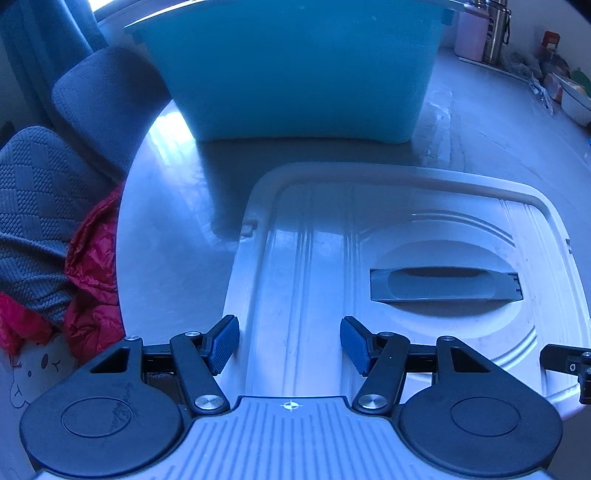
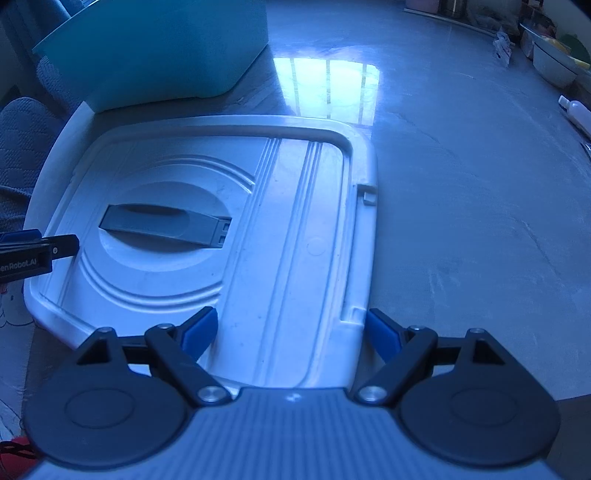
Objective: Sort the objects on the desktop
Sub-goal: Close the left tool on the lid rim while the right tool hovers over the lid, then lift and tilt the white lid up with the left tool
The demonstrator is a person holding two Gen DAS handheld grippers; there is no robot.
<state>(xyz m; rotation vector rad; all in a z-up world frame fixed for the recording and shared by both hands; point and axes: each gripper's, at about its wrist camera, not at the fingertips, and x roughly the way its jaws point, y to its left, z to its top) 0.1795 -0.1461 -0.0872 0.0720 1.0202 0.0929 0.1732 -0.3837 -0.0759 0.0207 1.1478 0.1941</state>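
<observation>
The far rim of the tall teal plastic tub (image 1: 295,70) is cut off at the top of both views, so its inside cannot be seen. Small clutter along the far right edge of the grey stone-look tabletop (image 2: 461,192), including a pink container (image 1: 471,33), a steel flask (image 1: 496,31) and a white bowl (image 2: 554,64), is too distorted to make out in detail. Just in front of the tub lies a white moulded plastic box lid (image 1: 314,266), ribbed with raised lines and an oval recess holding a flat grey handle (image 1: 443,284); its near edge is hidden behind both tools. The left gripper (image 1: 290,345) hangs above the lid's ribbed part, blue ridged pads spread wide with nothing between them. The right gripper (image 2: 290,334) is likewise wide apart and unloaded, over the lid's near right corner. To the left, grey knitted cushions (image 1: 40,206) and crumpled red glossy fabric (image 1: 96,266) crowd the table's curved edge
</observation>
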